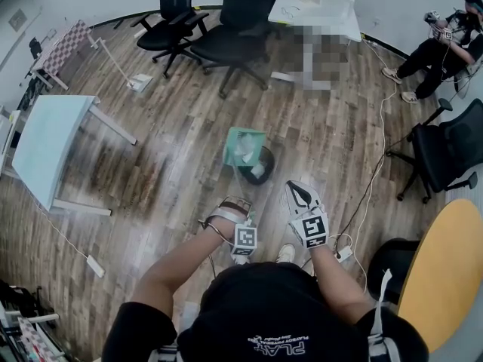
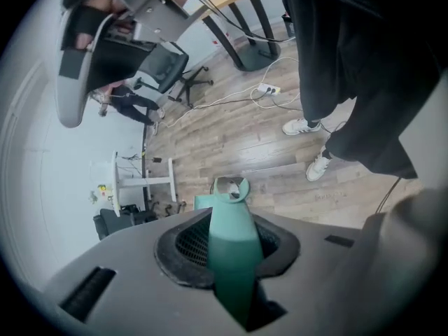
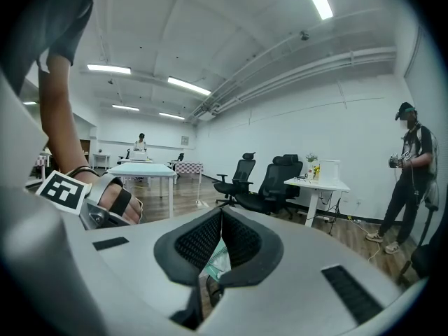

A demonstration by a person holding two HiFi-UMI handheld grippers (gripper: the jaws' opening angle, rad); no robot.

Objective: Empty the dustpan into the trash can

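Note:
A teal dustpan (image 1: 243, 145) hangs tilted over a round black trash can (image 1: 261, 167) on the wood floor. Its thin handle runs back to my left gripper (image 1: 235, 201), which is shut on it. In the left gripper view the teal handle (image 2: 234, 243) fills the gap between the dark pads (image 2: 183, 247). My right gripper (image 1: 296, 187) hovers just right of the can, level, shut with nothing held. In the right gripper view, a bit of the dustpan (image 3: 217, 261) shows below the closed pads (image 3: 198, 242), with my left hand (image 3: 105, 201) at the left.
Two black office chairs (image 1: 226, 29) stand behind the can. A white table (image 1: 53, 138) is at the left and a yellow round table (image 1: 445, 270) at the right. A cable and power strip (image 1: 343, 252) lie by my feet. A seated person (image 1: 445, 47) is at the far right.

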